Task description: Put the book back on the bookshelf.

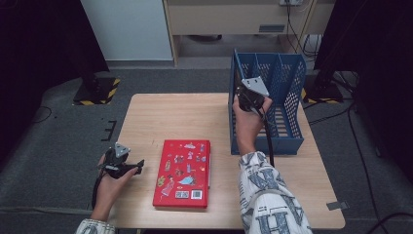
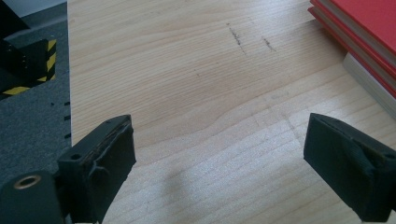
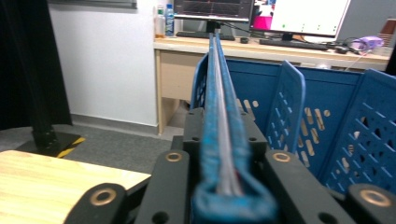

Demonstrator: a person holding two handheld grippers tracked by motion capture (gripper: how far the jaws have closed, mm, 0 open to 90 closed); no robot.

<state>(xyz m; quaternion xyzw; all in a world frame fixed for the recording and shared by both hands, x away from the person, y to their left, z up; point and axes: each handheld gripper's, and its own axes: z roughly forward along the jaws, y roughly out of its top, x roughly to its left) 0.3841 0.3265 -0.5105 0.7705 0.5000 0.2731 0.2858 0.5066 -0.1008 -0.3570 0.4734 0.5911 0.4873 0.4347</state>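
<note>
book point(image 3: 219, 140) seems clamped edge-on in the right gripper point(image 1: 247, 101), rack point(image 1: 287, 117) at 3 o'clock; left gripper point(image 2: 219, 158) gapes empty.

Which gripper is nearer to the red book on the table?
Left. The left gripper sits just beside the red book, not touching it. The right gripper is farther away, clamped on the blue file rack.
</note>
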